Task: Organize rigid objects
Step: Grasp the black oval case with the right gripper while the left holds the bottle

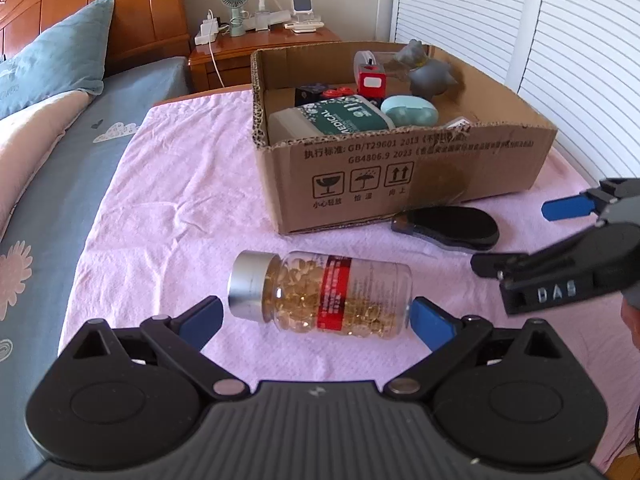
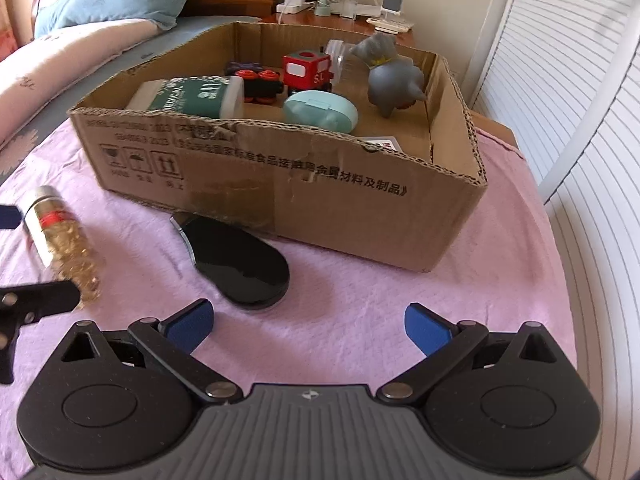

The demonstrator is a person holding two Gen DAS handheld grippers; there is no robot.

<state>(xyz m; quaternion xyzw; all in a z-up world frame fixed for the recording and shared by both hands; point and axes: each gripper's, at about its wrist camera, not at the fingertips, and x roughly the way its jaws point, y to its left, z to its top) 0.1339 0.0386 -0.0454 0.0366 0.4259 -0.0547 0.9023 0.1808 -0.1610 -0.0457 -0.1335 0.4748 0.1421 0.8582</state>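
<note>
A clear bottle (image 1: 332,292) of golden capsules, with a silver cap and a red label, lies on its side on the pink cloth (image 1: 180,200). My left gripper (image 1: 316,306) is open around it lengthwise, one fingertip by the cap and the other at the base. A black oval object (image 2: 244,264) lies against the front of the cardboard box (image 2: 280,184). My right gripper (image 2: 308,308) is open just short of it, with nothing between its fingers. The box holds a green-labelled container (image 1: 340,118), a teal case (image 1: 408,110), a red toy train (image 1: 372,82) and a grey figurine (image 1: 428,68).
The cloth covers a table beside a bed with a blue pillow (image 1: 52,52). A wooden nightstand (image 1: 256,46) with a small fan and chargers stands behind the box. White louvred doors (image 1: 580,60) run along the right. My right gripper (image 1: 520,236) reaches in from the right edge.
</note>
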